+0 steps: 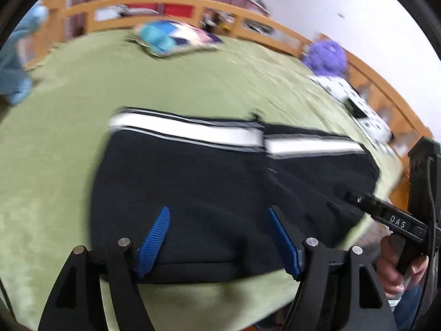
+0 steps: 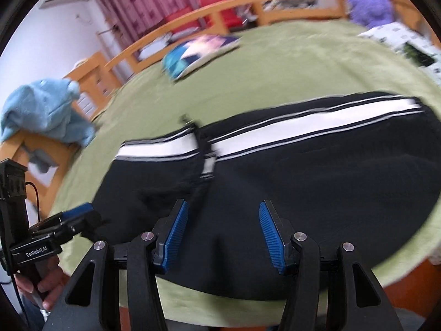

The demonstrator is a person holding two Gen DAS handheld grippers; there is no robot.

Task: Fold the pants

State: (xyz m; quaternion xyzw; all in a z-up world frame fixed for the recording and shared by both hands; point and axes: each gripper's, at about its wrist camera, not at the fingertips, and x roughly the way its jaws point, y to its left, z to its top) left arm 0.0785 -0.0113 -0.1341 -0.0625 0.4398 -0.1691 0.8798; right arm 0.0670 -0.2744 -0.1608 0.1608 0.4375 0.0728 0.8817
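While the left wrist view is motion-blurred, I can read my left gripper (image 1: 217, 234) fine: jaws wide apart, blue pads (image 1: 154, 237) clear of each other, nothing clamped. Black pants (image 1: 220, 182) fill the frame behind the pads, lying flat on the green bed cover (image 1: 69, 151). White side stripe (image 1: 193, 131) runs along the far edge of the pants, roughly 10 to 2 o'clock. Near hem edge sits just above the gripper base, at 6 o'clock. My right gripper (image 1: 355, 197) comes in from 3 o'clock, tip over the pants; contact there I can't tell, too smeared. My right hand (image 1: 397, 264) is on its handle at 4 o'clock. Colourful cushion (image 1: 171, 37) at 12 o'clock, purple plush (image 1: 326, 56) at 2 o'clock, wooden bed rail (image 1: 275, 27) behind both.

Right wrist view: right gripper (image 2: 223, 233) about half open, pads (image 2: 271, 233) apart, holding nothing. Pants (image 2: 303, 182) spread under and beyond the pads, white stripe (image 2: 303, 128) running 9 to 2 o'clock. Left gripper (image 2: 78, 212) at 8 o'clock, tip at the pants' left edge, probably just off the cloth. My left hand (image 2: 41, 281) at 7 o'clock. Light blue cloth (image 2: 46, 107) draped on the rail (image 2: 193, 30) at 9 o'clock, cushion (image 2: 198, 52) at 12, purple plush (image 2: 370, 2) at 1 o'clock.
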